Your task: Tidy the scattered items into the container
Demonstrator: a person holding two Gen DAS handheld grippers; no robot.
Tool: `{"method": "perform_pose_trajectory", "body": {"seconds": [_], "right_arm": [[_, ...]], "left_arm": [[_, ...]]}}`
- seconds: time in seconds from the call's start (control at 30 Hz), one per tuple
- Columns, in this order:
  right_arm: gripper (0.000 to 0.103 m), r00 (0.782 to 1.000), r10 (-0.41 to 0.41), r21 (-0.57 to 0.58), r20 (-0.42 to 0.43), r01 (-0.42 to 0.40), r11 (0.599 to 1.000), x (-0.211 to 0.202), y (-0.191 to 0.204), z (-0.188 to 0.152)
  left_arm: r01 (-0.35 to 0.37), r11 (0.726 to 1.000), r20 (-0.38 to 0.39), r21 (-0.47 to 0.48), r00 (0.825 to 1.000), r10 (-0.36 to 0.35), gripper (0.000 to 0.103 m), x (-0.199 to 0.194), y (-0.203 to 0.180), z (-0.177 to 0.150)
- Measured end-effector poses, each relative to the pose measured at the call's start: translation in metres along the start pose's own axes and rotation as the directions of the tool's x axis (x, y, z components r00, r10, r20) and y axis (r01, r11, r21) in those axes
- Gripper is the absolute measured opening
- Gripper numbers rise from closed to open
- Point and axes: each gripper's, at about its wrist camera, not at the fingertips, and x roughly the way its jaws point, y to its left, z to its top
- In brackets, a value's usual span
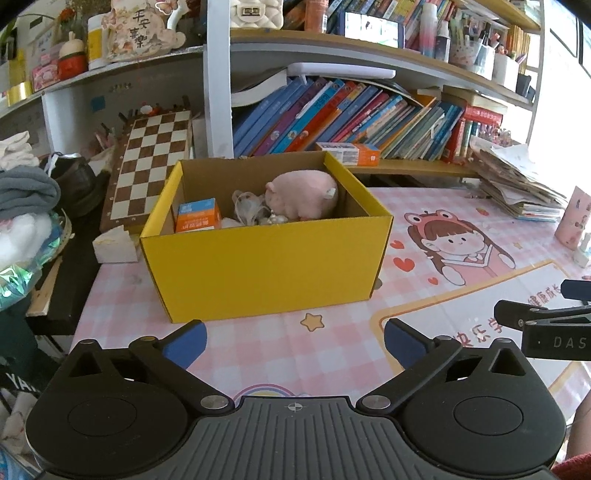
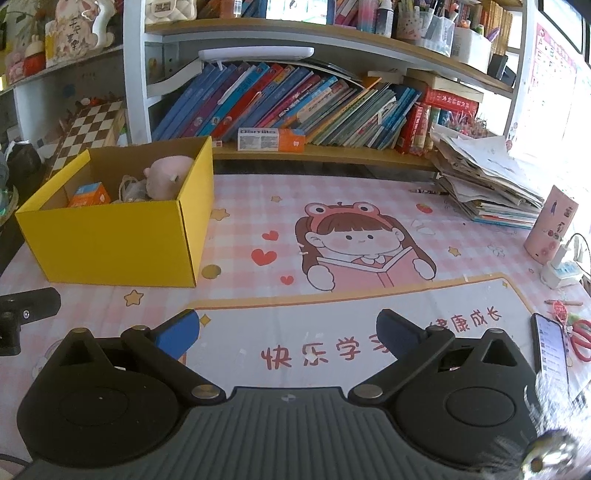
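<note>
Readable writing: desk mat (image 2: 369,206) prints 快乐学习 in red and 健康成长 further right. A white-and-orange carton (image 2: 271,139) on the low shelf reads "Darlie", roughly. A plaque (image 1: 135,33) on the upper shelf bears 平安喜樂. "DAS" shows on the right gripper's body at the left view's edge.

Yellow cardboard box (image 1: 266,258), brown inside, no lid, stands on the mat's left part, before a chessboard (image 1: 151,162). Inside it: pink plush pig (image 1: 301,195) at right, small orange-and-blue carton (image 1: 197,216) at left, a clear crumpled tangle (image 1: 249,206) between them.

Left gripper (image 1: 295,341): jaws spread wide, nothing between, short of the box. Right gripper (image 2: 288,332): jaws likewise wide apart, empty, over the printed text. Phone (image 2: 550,347) and red scissors (image 2: 581,338) lie at right.
</note>
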Motion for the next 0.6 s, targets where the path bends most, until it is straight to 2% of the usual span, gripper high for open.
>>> {"method": "perform_pose_trajectory", "body": {"seconds": [0.6], "right_arm": [[0.103, 1.000, -0.027, 0.018, -0.013, 0.028, 0.999, -0.0041, -0.0037, -0.0049]], "left_arm": [[0.042, 0.999, -0.004, 0.025, 0.999, -0.042, 0.103, 0.0005, -0.0066, -0.0009]]}}
